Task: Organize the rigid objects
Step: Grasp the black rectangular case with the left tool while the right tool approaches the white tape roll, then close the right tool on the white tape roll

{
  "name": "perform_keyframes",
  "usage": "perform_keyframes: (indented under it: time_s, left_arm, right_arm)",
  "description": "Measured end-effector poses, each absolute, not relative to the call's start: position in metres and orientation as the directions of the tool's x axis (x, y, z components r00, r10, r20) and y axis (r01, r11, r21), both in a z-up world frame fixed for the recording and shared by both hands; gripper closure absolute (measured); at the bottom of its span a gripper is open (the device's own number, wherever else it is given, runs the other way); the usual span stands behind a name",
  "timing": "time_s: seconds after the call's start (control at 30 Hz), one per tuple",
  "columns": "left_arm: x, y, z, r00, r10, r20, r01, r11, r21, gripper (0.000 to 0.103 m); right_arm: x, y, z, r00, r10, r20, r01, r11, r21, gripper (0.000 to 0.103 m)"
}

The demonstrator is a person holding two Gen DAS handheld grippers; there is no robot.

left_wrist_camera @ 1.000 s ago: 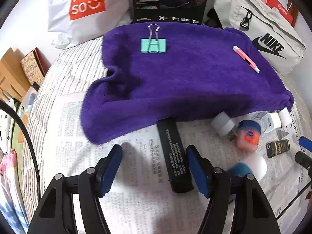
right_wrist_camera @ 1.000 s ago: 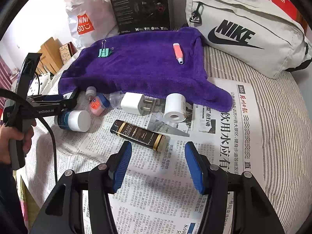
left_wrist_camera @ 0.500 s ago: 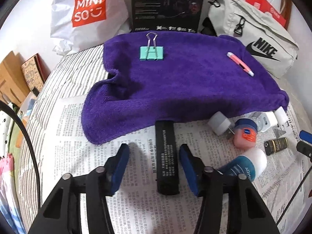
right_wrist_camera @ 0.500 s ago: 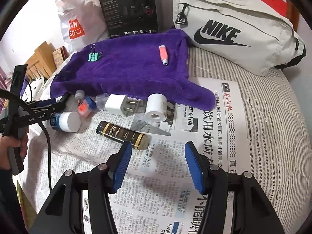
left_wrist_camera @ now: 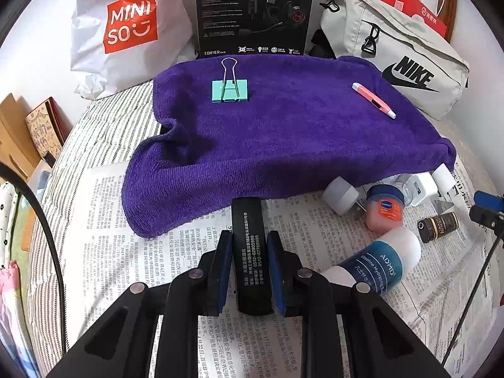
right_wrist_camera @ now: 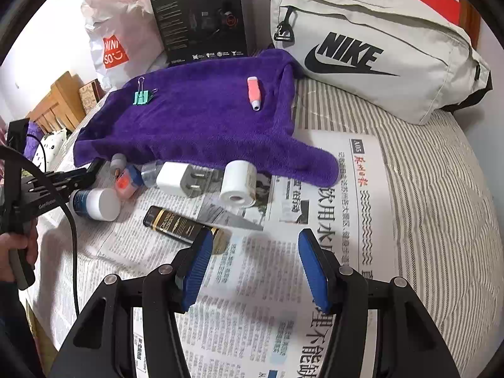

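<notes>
My left gripper [left_wrist_camera: 249,239] is shut on a black bar [left_wrist_camera: 247,217] with white print, which lies on the newspaper [left_wrist_camera: 176,252] just below the purple towel [left_wrist_camera: 283,132]. On the towel rest a teal binder clip [left_wrist_camera: 230,91] and a pink pen-shaped cutter [left_wrist_camera: 373,100]. My right gripper [right_wrist_camera: 255,239] stands open above the newspaper, holding nothing, its left finger beside a black-and-gold tube [right_wrist_camera: 179,225]. A blue-and-white cream tube [right_wrist_camera: 94,203], a small pink jar [left_wrist_camera: 385,211], a white charger [right_wrist_camera: 176,178] and a white tape roll [right_wrist_camera: 237,186] lie along the towel's front edge.
A grey Nike bag [right_wrist_camera: 371,53] lies at the back right. A black headset box [left_wrist_camera: 255,12] and a white Miniso bag [left_wrist_camera: 126,28] stand behind the towel. The striped bedsheet [right_wrist_camera: 425,173] shows right of the newspaper. A hand [right_wrist_camera: 19,249] holds the left gripper.
The left gripper's jaws have closed from wide apart onto the black bar and shifted right to centre on it. The right gripper stays open and has dipped slightly toward the newspaper.
</notes>
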State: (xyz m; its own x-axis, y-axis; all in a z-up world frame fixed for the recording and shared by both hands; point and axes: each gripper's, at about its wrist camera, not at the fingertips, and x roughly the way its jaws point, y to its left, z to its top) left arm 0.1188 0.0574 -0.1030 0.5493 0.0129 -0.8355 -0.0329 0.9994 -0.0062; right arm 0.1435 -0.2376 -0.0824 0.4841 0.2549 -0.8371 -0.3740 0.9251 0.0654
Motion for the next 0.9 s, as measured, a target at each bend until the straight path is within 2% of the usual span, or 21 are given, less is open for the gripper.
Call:
perform_keyframes:
  time_s: [0.53, 0.6, 0.9]
  left_arm:
    - [0.114, 0.059, -0.102, 0.552, 0.015, -0.834, -0.035, 0.999, -0.006, 0.081]
    - [0.113, 0.06, -0.101, 0.551, 0.01, -0.835, -0.039, 0.999, -0.014, 0.081]
    - [0.111, 0.059, -0.1, 0.555, 0.014, -0.832, -0.033, 0.999, -0.005, 0.081]
  right_arm:
    - [0.181, -0.214, -0.093, 0.469, 0.266, -0.842, -0.371, 0.925, 0.085, 0.048]
    - [0.186, -0.211, -0.097, 0.462, 0.263, -0.847, -0.37, 0.925, 0.085, 0.058]
    - [0.194, -0.2, -0.107, 0.475, 0.23, -0.849, -0.376, 0.926, 0.041, 0.073]
